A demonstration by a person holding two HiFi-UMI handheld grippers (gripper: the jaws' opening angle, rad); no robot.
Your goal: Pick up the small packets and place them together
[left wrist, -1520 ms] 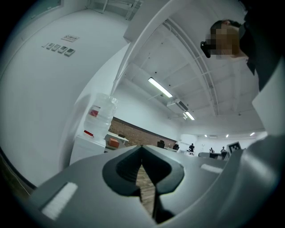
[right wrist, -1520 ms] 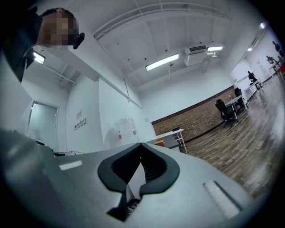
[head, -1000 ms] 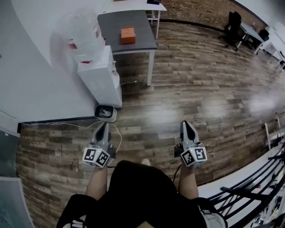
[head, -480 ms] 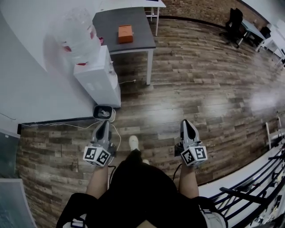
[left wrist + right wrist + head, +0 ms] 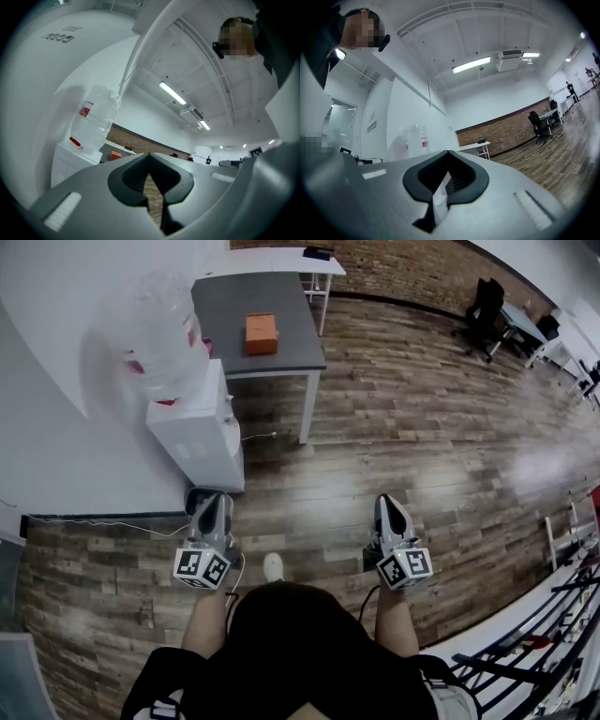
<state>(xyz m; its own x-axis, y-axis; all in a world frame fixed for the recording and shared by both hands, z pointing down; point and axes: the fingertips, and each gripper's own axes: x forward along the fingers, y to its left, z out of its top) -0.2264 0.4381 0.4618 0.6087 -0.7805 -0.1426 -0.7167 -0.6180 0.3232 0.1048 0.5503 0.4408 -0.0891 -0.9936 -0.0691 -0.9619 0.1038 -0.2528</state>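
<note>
No small packets show in any view. An orange box (image 5: 261,334) lies on a grey table (image 5: 234,296) ahead; it also peeks over the jaws as the orange box (image 5: 116,153) in the left gripper view. My left gripper (image 5: 214,499) and right gripper (image 5: 385,500) are held out level over the wooden floor, side by side and apart. Both are shut with nothing between the jaws. In the gripper views the left gripper (image 5: 150,154) and right gripper (image 5: 448,152) have their tips meeting.
A white water dispenser (image 5: 192,432) with a clear bottle (image 5: 155,329) stands against the wall, left of the table. A white desk (image 5: 281,259) is behind the table. Black chairs (image 5: 483,306) stand far right. A black railing (image 5: 553,615) runs at the lower right.
The person has walked forward: the dispenser and table have come nearer and slid down the picture. Both grippers keep the same pose and stay shut.
</note>
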